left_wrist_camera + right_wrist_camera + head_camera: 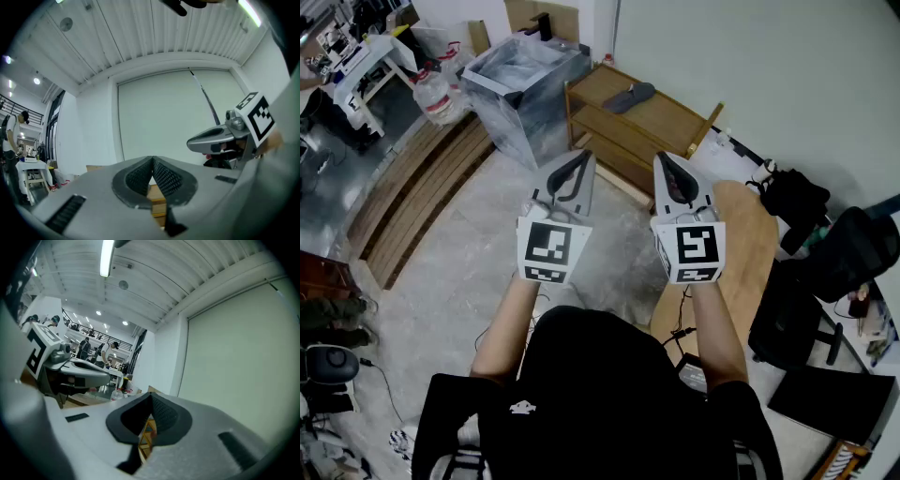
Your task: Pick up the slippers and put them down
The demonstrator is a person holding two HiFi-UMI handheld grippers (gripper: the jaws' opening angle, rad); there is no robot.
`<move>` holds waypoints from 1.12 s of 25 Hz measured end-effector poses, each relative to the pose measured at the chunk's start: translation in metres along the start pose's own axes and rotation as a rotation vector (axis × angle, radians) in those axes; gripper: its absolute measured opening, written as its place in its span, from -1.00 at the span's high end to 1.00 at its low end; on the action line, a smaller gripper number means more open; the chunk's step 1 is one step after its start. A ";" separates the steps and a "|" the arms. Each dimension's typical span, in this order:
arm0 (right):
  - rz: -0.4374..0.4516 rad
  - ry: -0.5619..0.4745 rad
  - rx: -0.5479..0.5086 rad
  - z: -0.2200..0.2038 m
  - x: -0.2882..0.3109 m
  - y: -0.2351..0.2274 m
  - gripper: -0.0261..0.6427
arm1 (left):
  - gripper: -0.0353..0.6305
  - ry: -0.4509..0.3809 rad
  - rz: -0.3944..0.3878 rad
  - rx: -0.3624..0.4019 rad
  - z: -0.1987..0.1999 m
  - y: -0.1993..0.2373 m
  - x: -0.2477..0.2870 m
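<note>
Black shirt (609, 375) cloth fills the bottom of the head view, with two bare forearms reaching out from it. Each hand holds a grey plastic tool with a cube of black-and-white square markers on its back.

The left gripper (583, 156) and the right gripper (665, 157) sit side by side, level, each tapering to a narrow point. In the left gripper view the fingers (138, 178) are clenched: two dark pads with a fine dotted grip texture meet in a thin seam at the tip, with nothing between them. In the right gripper view the fingers (164, 414) are likewise clenched and empty, with their textured pads touching at the tip.

Beyond both tools stands a low shelf (670, 120) of light brown wood, with a flat top board and open tiers below. The slippers (630, 97) lie flat on that top board, showing as one long, dark grey, soft-edged shape, well apart from both grippers.

Left of the shelf is a square box (525, 84) with dull silvery sides. A rounded wooden table (752, 246) lies under the right forearm. The floor (469, 253) is pale, mottled stone.
</note>
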State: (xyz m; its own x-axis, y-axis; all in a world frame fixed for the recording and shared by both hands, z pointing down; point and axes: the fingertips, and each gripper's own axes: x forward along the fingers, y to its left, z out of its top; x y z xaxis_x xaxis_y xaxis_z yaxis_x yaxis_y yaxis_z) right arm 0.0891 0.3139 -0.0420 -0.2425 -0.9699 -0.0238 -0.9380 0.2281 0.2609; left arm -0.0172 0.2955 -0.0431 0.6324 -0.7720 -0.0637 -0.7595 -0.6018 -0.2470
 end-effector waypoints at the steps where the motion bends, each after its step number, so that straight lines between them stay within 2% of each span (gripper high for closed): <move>1: 0.008 -0.002 0.008 -0.001 -0.001 0.002 0.96 | 0.88 0.002 0.003 0.005 -0.001 0.000 -0.002; 6: 0.029 -0.003 0.044 -0.005 -0.008 0.003 0.95 | 0.88 0.007 0.011 0.007 -0.005 -0.006 -0.007; 14: 0.056 0.020 0.004 -0.016 -0.013 0.006 0.95 | 0.88 0.017 0.002 -0.007 -0.008 -0.016 -0.008; 17: 0.055 0.029 0.009 -0.020 -0.008 0.004 0.96 | 0.88 0.028 0.004 -0.040 -0.015 -0.013 -0.003; 28: 0.068 0.040 0.022 -0.031 0.035 -0.014 0.96 | 0.88 0.045 0.014 -0.041 -0.034 0.008 0.038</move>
State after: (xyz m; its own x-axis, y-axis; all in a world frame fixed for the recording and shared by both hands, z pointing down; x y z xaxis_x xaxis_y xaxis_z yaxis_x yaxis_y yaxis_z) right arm 0.1016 0.2745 -0.0163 -0.2965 -0.9545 0.0317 -0.9250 0.2953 0.2390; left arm -0.0041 0.2543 -0.0150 0.6150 -0.7882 -0.0230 -0.7742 -0.5981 -0.2068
